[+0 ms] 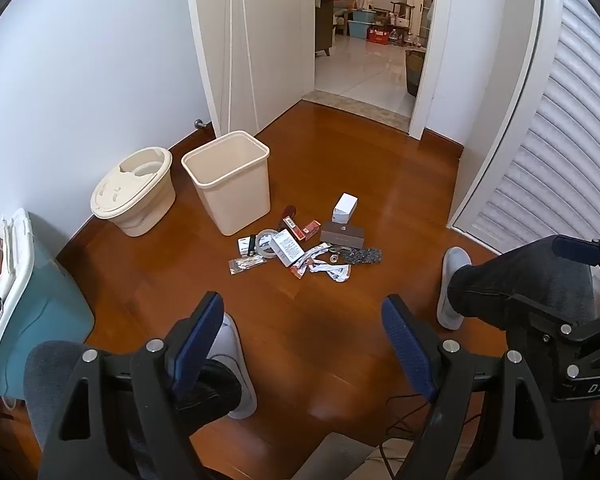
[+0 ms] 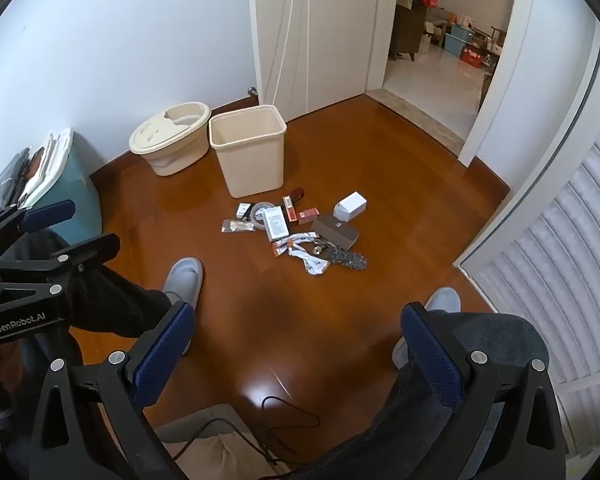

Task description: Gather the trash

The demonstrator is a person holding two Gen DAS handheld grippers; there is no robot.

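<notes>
An open, upright cream bin (image 1: 230, 182) stands on the wooden floor, and just near-right of it lies scattered trash (image 1: 304, 246): small boxes, a tape roll, crumpled wrappers, a dark chain-like strip.

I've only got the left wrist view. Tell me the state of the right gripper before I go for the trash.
Observer: The right gripper is wide open, with nothing between its pads. It hangs over bare floor, short of the trash pile.
Operator: Report anything lying below it that I should avoid.
Observer: In the right wrist view, a black cable loops on the floor in the gap between its fingers, at the near edge of the picture and well apart from the pile.
</notes>
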